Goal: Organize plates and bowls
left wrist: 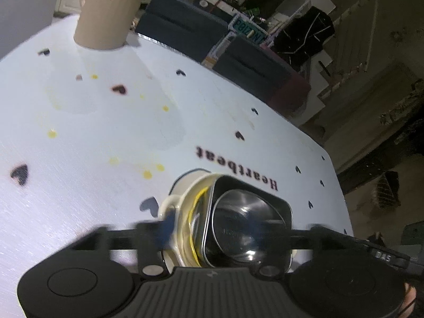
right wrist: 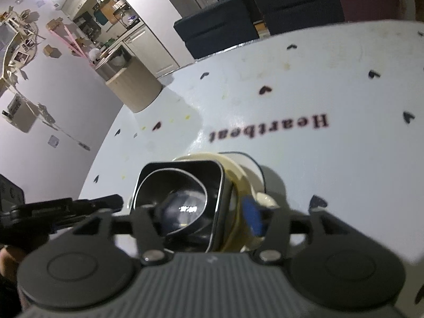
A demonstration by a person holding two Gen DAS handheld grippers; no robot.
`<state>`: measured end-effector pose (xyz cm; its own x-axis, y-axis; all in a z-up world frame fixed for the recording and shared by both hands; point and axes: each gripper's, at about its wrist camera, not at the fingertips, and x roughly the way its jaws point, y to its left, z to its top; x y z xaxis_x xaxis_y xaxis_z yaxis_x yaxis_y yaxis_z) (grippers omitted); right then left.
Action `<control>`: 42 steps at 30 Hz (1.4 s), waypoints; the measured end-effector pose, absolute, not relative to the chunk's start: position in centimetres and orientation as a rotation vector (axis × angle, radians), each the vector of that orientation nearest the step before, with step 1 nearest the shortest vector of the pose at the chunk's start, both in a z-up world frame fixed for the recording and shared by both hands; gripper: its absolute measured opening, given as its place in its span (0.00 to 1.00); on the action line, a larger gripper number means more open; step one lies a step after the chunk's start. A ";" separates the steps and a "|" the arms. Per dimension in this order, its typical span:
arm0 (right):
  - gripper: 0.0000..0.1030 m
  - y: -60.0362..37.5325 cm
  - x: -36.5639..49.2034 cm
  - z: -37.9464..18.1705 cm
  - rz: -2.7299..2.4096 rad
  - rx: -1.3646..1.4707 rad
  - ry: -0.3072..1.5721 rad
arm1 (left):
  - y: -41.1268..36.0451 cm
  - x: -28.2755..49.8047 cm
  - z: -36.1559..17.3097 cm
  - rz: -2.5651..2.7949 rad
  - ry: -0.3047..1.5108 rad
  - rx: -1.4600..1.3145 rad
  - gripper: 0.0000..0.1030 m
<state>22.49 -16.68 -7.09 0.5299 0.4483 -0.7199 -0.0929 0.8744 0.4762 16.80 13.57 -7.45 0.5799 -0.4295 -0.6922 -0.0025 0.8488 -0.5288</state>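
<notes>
A black square bowl sits nested in a cream bowl with a yellow line. Both rest on a white dish on the white table. My left gripper stands open, its blurred fingers either side of the stack's near rim, and a blue pad lies by the cream rim. My right gripper is open too, with its blue pad beside the cream bowl. Neither gripper holds anything.
A beige round container stands at the table's far corner. Dark chairs sit beyond the far edge. The other gripper shows at the frame sides. The cloth bears hearts, "Heartbeat" and yellow stains.
</notes>
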 end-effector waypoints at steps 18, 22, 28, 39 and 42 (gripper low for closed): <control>1.00 -14.5 14.8 1.0 0.197 0.221 0.595 | 14.1 9.2 1.2 -0.224 0.679 -0.313 1.00; 1.00 -13.9 11.9 2.6 0.114 0.178 0.506 | 13.5 6.5 3.2 -0.169 0.604 -0.217 1.00; 1.00 -13.1 8.0 2.4 0.039 0.119 0.406 | 13.0 3.2 3.5 -0.168 0.576 -0.140 1.00; 1.00 -12.3 3.2 0.1 -0.012 0.033 0.397 | 11.6 -0.1 0.6 -0.127 0.580 -0.041 1.00; 1.00 -12.0 2.5 -0.6 -0.034 0.028 0.408 | 11.0 -0.7 0.1 -0.129 0.571 -0.002 1.00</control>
<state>2.47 -12.04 -0.56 0.9172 -0.0277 -0.3975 0.0388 0.9990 0.0199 -0.73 11.04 0.06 0.8334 -0.1227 -0.5389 0.1216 0.9919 -0.0378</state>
